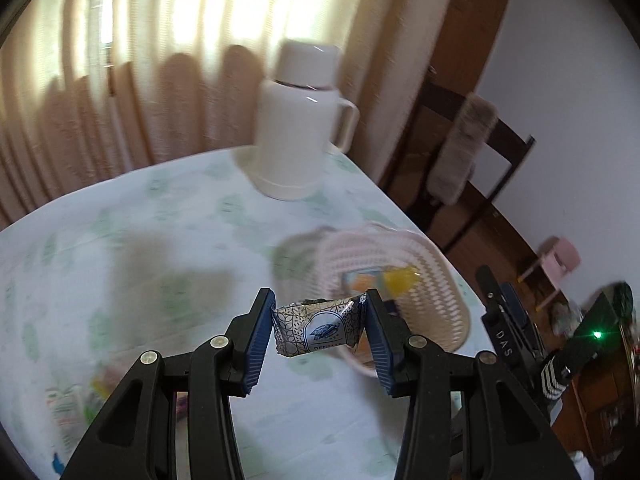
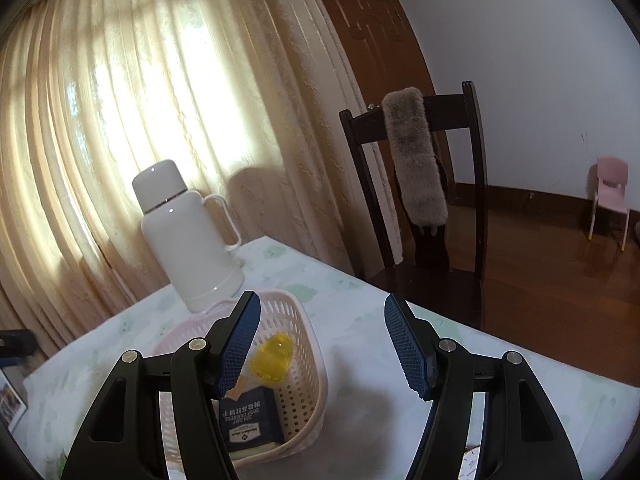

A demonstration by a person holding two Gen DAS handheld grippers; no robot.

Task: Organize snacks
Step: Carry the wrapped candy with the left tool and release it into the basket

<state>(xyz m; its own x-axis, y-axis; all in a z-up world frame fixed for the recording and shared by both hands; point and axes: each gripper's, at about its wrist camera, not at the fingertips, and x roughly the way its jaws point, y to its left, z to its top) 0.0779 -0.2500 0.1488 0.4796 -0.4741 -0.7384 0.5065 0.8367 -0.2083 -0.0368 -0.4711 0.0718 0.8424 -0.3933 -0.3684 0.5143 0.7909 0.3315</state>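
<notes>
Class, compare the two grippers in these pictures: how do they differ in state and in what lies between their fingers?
The left gripper is shut on a silver patterned snack packet; the right gripper is open and holds nothing. The left gripper's pads press the packet's ends; the right gripper's pads stand wide apart, above the pink basket. Both have black arms and blue ribbed pads.

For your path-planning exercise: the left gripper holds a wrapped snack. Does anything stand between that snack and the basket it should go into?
Nothing visible does. The left gripper is shut on the snack, and the basket lies just beyond it on the table, its open top unblocked. The flask stands farther back, and the right gripper hangs open beside the basket, not across the path.
</notes>
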